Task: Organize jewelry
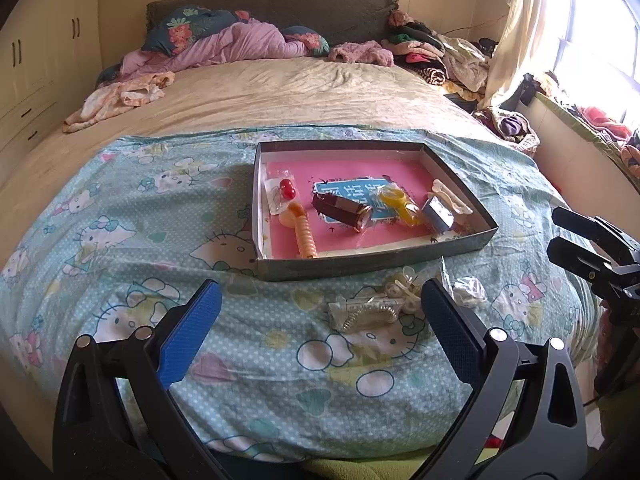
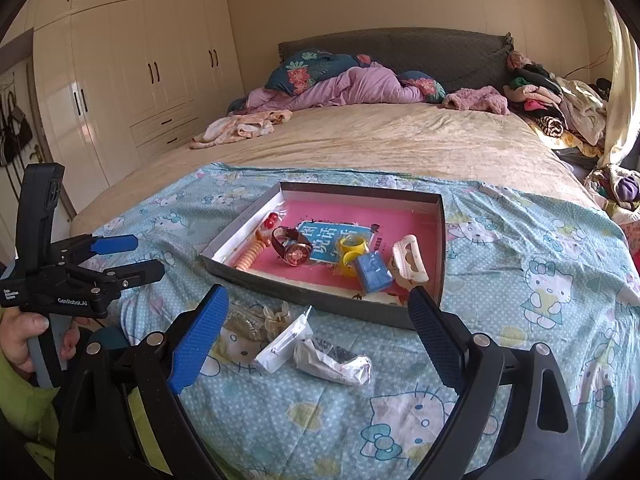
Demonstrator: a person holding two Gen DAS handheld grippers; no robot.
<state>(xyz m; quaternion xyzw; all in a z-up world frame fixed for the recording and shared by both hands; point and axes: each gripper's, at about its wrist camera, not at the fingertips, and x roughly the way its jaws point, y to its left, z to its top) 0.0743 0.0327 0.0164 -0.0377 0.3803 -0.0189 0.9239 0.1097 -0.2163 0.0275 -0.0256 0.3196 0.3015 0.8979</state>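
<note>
A shallow grey box [image 1: 460,245] [image 2: 316,300] with a pink bottom sits on the Hello Kitty sheet. It holds a brown watch [image 1: 344,210] [image 2: 292,246], a yellow ring piece [image 1: 400,202] [image 2: 352,252], a small blue box [image 1: 438,214] [image 2: 374,272], a cream hair clip [image 2: 408,264], an orange ribbed piece [image 1: 304,232] and red beads [image 1: 287,189]. In front of the box lie small clear bags of jewelry [image 1: 372,310] [image 2: 316,352]. My left gripper [image 1: 320,328] is open and empty above the sheet, left of the bags. My right gripper [image 2: 316,336] is open and empty over the bags.
The bed stretches behind, with purple bedding and pillows [image 1: 224,44] at the headboard and piled clothes [image 1: 432,56] at the right. A white wardrobe [image 2: 132,80] stands left of the bed. The other gripper shows at the right edge of the left wrist view [image 1: 592,256].
</note>
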